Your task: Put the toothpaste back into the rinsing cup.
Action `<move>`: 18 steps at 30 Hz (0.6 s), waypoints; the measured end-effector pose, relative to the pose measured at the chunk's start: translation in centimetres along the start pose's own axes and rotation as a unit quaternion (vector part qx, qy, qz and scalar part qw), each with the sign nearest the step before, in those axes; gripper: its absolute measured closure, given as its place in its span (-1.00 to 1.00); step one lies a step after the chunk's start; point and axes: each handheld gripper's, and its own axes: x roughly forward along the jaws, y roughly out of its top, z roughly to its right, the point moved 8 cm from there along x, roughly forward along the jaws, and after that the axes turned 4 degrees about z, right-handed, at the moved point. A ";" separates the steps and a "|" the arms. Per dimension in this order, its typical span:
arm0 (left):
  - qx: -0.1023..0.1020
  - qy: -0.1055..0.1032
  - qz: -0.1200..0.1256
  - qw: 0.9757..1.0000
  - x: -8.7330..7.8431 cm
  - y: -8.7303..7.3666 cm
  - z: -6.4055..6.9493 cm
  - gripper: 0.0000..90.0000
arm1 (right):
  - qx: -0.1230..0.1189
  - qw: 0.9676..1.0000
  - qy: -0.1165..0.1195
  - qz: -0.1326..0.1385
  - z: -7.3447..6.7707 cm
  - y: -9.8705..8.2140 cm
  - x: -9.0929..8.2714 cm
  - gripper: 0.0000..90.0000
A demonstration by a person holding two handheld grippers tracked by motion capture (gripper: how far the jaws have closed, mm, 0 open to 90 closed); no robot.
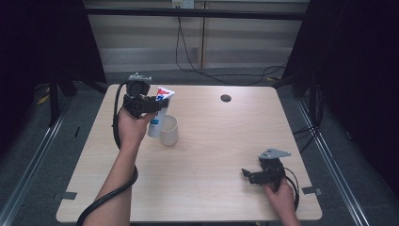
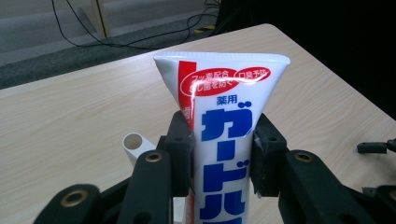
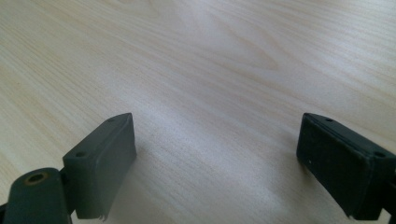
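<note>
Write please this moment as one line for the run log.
left gripper: jaws shut on toothpaste tube, beside cup | right gripper: jaws open, holding nothing, low over table

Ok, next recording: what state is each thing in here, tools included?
Tube: held up over the table, crimped end up, clamped between the left tool's pads.
Cup: upright on the table, open top, beside the tube's lower end; contact between them cannot be told.
Left tool: shut on the tube.
Right tool: open, nothing between the pads, low over the table.
</note>
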 end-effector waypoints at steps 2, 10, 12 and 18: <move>0.000 0.000 -0.001 1.000 0.3 0.1 0.0 0.47 | 0.000 1.000 0.000 0.000 0.0 0.0 0.0 -0.75; 0.001 0.001 0.002 1.000 0.8 0.6 -0.2 0.47 | 0.000 1.000 0.000 0.000 0.0 0.0 0.0 -0.75; 0.000 0.001 0.003 1.000 0.9 0.6 -0.3 0.47 | 0.000 1.000 0.000 0.000 0.0 0.0 0.0 -0.75; 0.000 0.001 0.007 1.000 1.1 1.1 -0.4 0.47 | 0.000 1.000 0.000 0.000 0.0 0.0 0.0 -0.75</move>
